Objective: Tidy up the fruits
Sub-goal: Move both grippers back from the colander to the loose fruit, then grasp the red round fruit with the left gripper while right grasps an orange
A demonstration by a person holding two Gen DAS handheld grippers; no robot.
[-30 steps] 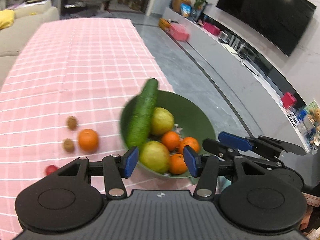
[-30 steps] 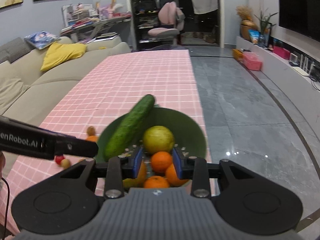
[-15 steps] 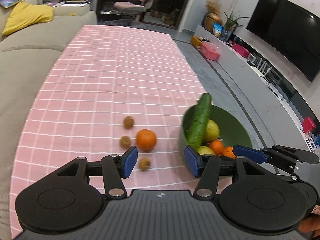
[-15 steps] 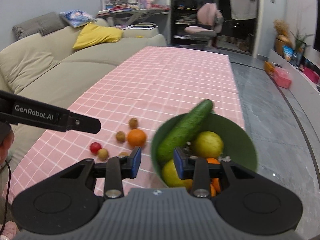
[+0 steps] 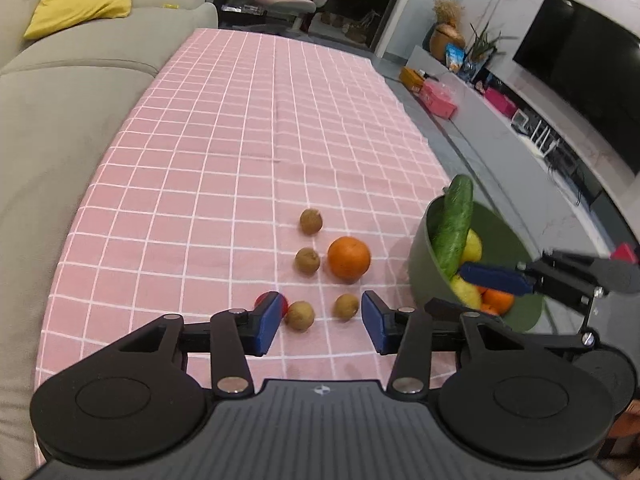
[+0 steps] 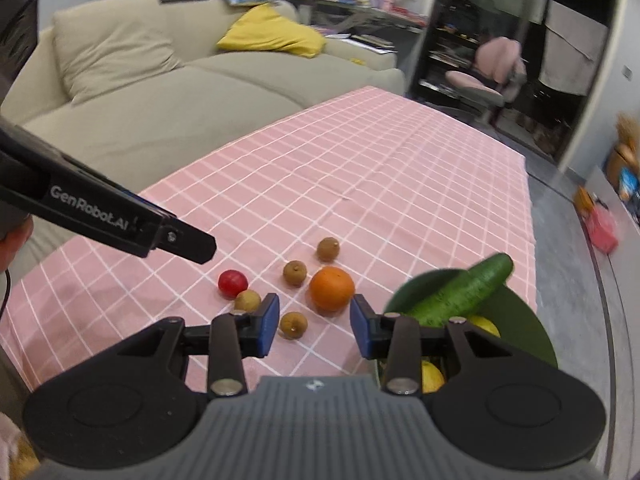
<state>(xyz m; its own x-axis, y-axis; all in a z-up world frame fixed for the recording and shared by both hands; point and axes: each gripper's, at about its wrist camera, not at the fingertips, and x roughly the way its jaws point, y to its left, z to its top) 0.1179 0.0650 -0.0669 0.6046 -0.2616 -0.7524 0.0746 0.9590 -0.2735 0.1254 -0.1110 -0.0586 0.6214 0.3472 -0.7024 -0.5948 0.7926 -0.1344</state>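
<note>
- The left tongs (image 5: 320,318) hold nothing; their jaws are closing in the air above the pink checked table (image 5: 240,128), with two small brown fruits seen in the gap beyond them but not pinched.
- The right tongs (image 6: 314,326) are also unloaded, their jaws opening, and one small brown fruit (image 6: 293,324) lies on the cloth in line with the gap.
- The loose fruit sits together near the table's near edge: an orange (image 5: 349,258), four small brown fruits and a red fruit (image 6: 232,283), all beside the green bowl (image 5: 520,312).
- The bowl already carries a cucumber (image 5: 452,228) leaning on its rim, plus yellow fruits and oranges, so the step in hand is likely picking the next loose piece.
- For a clean pick I would choose one fruit per tongs, so the two tools do not crowd each other; they are already close.
- Small round fruit will probably roll: come straight down over it, with the pads either side of its widest part, and close gently.
- The orange needs wider jaws than either shows now.
- Place low into a free part of the bowl, away from the cucumber, which looks ready to tip if knocked.
</note>
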